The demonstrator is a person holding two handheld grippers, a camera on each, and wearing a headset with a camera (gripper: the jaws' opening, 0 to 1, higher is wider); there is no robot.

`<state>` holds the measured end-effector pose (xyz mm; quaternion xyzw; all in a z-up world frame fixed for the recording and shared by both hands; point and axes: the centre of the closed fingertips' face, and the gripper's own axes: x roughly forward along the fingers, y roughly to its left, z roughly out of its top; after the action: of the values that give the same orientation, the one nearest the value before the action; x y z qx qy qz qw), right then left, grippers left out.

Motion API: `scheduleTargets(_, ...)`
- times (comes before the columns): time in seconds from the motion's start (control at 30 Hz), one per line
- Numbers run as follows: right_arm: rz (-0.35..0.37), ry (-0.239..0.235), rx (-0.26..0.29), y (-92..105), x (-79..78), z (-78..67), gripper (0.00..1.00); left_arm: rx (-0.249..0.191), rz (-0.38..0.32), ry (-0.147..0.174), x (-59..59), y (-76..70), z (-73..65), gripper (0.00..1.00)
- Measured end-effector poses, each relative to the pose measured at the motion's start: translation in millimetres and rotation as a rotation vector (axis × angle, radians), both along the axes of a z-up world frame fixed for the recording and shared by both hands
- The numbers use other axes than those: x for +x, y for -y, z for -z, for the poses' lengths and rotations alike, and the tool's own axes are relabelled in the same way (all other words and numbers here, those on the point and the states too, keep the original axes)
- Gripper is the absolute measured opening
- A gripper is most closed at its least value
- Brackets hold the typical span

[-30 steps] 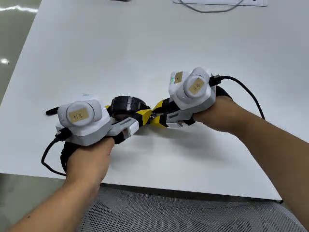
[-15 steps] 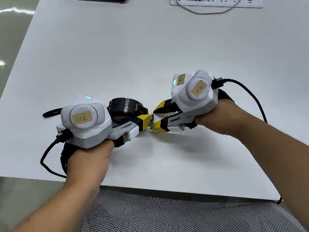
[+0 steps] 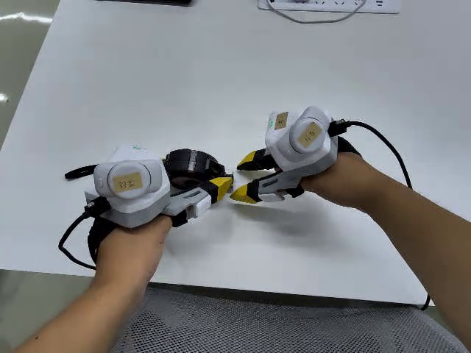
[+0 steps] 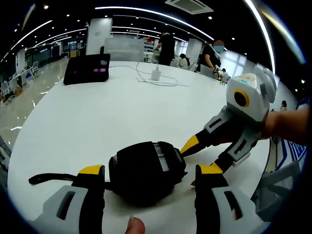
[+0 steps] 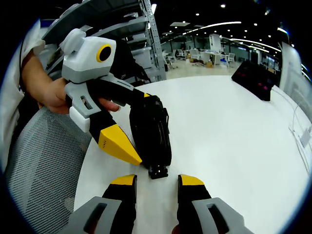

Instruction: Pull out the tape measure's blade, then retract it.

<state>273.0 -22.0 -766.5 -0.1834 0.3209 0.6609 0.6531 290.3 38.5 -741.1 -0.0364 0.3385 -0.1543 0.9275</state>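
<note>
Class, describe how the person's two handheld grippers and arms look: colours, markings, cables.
The left gripper and right gripper both have white housings and black jaws with yellow tips. Each carries a tan handwritten label on top and trails a black cable. The forearms are bare, with no sleeves.

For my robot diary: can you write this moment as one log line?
left gripper: jaws clamp tape measure | right gripper: jaws open, facing blade hook | blade hook: snug against tape measure
</note>
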Motion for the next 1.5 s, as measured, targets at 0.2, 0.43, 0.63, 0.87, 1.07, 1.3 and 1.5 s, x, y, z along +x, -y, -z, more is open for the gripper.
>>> scheduleTargets(0.2, 0.019, 0.002, 0.001, 0.7, 2.9, 0.1, 0.37, 0.009, 0.018, 0.015, 0.4, 0.0, -2.4, 0.76)
scheduleTargets(0.43, 0.029, 0.008, 0.002, 1.7, 3.5, -1.4, 0.42, 0.017, 0.036, 0.018, -0.4, 0.7, -5.1, 0.76)
scheduleTargets(0.63, 0.049, 0.008, -0.002, 3.0, 4.6, -1.1, 0.47, 0.019, 0.054, 0.015, -1.3, 3.0, -5.9, 0.76)
scheduleTargets(0.87, 0.056, 0.006, -0.001, 4.9, 2.2, -2.5, 0.50, 0.019, 0.060, 0.029, 0.0, 4.2, -7.6, 0.83)
scheduleTargets(1.07, 0.065, 0.011, 0.006, 4.6, 4.0, -4.2, 0.58, 0.008, 0.072, 0.036, 0.3, 6.9, -9.8, 0.83)
scheduleTargets(1.3, 0.071, 0.010, 0.010, 5.9, 2.3, -5.9, 0.64, 0.008, 0.075, 0.041, 0.9, 5.5, -10.3, 0.86)
scheduleTargets(1.5, 0.077, 0.022, 0.015, 7.3, 2.5, -6.3, 0.71, 0.011, 0.086, 0.046, 0.5, 4.2, -10.9, 0.90)
